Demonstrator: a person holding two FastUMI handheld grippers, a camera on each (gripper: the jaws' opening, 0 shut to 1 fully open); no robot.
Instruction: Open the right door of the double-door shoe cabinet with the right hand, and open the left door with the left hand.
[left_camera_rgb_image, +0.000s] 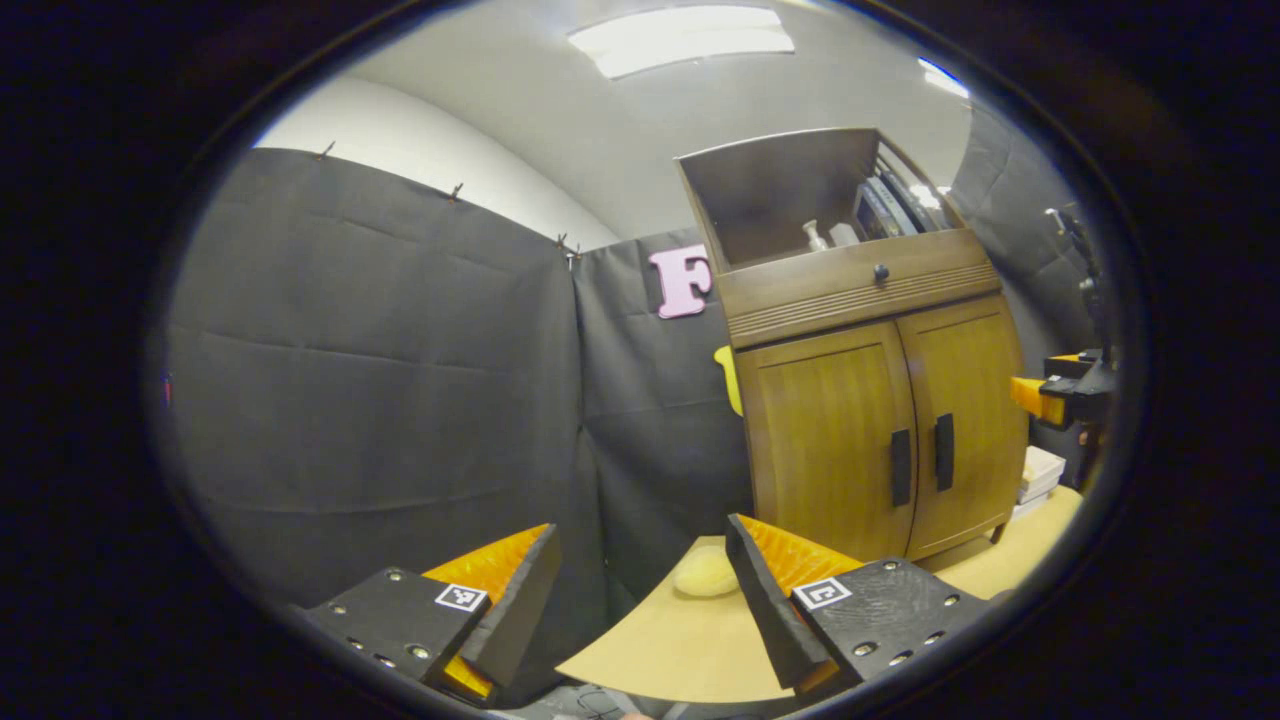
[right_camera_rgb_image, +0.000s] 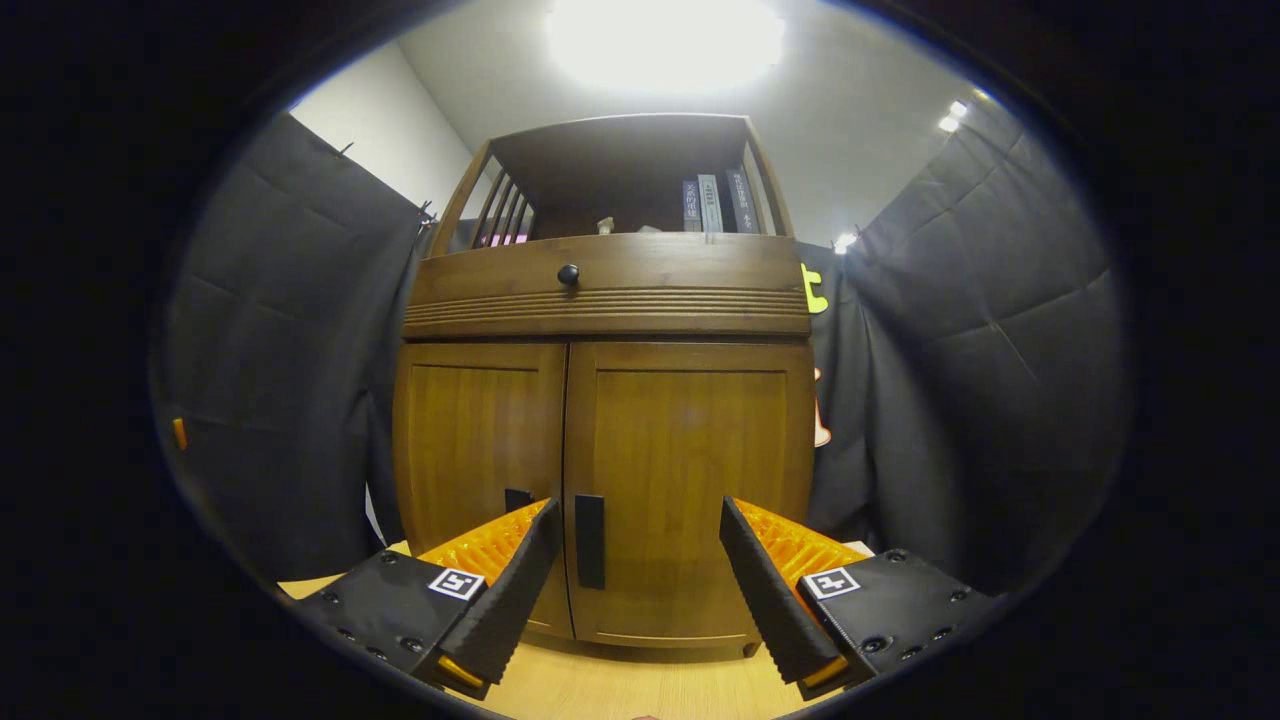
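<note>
With both doors shut, the shoe cabinet (right_camera_rgb_image: 605, 430) stands at the desk's (right_camera_rgb_image: 600, 690) far edge as the right gripper (right_camera_rgb_image: 635, 575), jaws released, lines up on the right door's handle (right_camera_rgb_image: 589, 540), the left gripper (left_camera_rgb_image: 640, 590) waiting back, jaws likewise released.

Left tongs (left_camera_rgb_image: 640, 590): two wedge-shaped fingers, inner faces ribbed. Each finger sits on a black textured block with round screw heads along the lower edge. Each block carries one small square black-and-white marker tag near its inner top corner.

Right tongs (right_camera_rgb_image: 635, 580): same build. Sawtooth ridging along the fingers' inner edges, black screw-studded mounts, one square marker tag per side.
</note>
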